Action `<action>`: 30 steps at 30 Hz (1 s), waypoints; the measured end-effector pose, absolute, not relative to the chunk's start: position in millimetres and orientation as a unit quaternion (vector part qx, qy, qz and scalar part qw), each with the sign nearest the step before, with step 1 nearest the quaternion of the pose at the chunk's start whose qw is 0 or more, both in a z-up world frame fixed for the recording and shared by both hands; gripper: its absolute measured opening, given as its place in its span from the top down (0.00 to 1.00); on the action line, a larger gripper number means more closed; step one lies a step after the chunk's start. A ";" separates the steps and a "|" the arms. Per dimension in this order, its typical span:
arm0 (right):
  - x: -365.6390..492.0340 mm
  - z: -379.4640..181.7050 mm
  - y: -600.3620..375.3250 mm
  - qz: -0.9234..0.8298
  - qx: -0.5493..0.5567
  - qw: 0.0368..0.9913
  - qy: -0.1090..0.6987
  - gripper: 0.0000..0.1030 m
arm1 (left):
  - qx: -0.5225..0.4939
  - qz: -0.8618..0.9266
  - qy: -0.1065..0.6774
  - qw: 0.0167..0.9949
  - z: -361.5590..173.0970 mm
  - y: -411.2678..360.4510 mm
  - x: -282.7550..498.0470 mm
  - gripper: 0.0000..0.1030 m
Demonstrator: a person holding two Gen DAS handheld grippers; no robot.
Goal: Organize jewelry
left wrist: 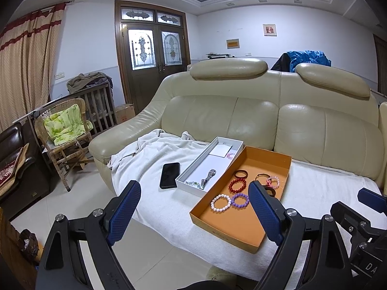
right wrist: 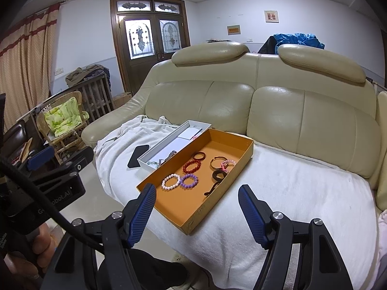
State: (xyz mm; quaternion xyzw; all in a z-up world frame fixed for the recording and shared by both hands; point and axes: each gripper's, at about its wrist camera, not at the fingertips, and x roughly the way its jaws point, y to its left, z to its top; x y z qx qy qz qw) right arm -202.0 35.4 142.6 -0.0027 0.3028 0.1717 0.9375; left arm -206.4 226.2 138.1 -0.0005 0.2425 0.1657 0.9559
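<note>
An orange tray (left wrist: 251, 229) (right wrist: 186, 217) lies on a white towel on the sofa seat. In it lie several bracelets: white beads (left wrist: 220, 202) (right wrist: 171, 181), purple beads (left wrist: 240, 199) (right wrist: 189, 180), red beads (left wrist: 238, 185) (right wrist: 191, 166), a pink one (left wrist: 272, 181) (right wrist: 227, 163) and dark bangles. Beside it a white box (left wrist: 191, 169) (right wrist: 154, 153) holds a silver watch (left wrist: 208, 176), green beads (left wrist: 192, 183) and a small pink bracelet (left wrist: 230, 155). My left gripper (left wrist: 194, 188) hovers open before both containers. My right gripper (right wrist: 197, 192) is open over the tray's near end.
A black phone (left wrist: 169, 175) (right wrist: 138, 156) lies on the towel (left wrist: 154, 159) left of the white box. The cream sofa (left wrist: 241, 111) backs the scene. A wicker chair (left wrist: 65, 130) and tiled floor are to the left. A hand (right wrist: 41, 249) holds the left gripper.
</note>
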 end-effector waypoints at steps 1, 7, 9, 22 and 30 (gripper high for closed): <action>-201.1 143.5 36.4 0.172 -0.003 0.937 0.303 0.28 | -0.001 0.166 0.243 0.956 138.0 226.1 -206.3 0.12; -193.2 144.1 43.9 0.171 -0.013 0.936 0.306 0.28 | -0.008 0.169 0.243 0.955 136.3 235.4 -198.8 0.12; -189.8 142.8 46.9 0.169 -0.017 0.936 0.309 0.28 | -0.012 0.170 0.246 0.954 134.4 239.4 -195.0 0.12; -159.4 130.1 62.5 0.169 -0.027 0.930 0.325 0.28 | -0.016 0.180 0.257 0.949 122.4 256.1 -169.0 0.12; -137.2 118.9 69.9 0.177 -0.022 0.925 0.335 0.28 | -0.011 0.192 0.273 0.942 110.3 258.5 -152.7 0.12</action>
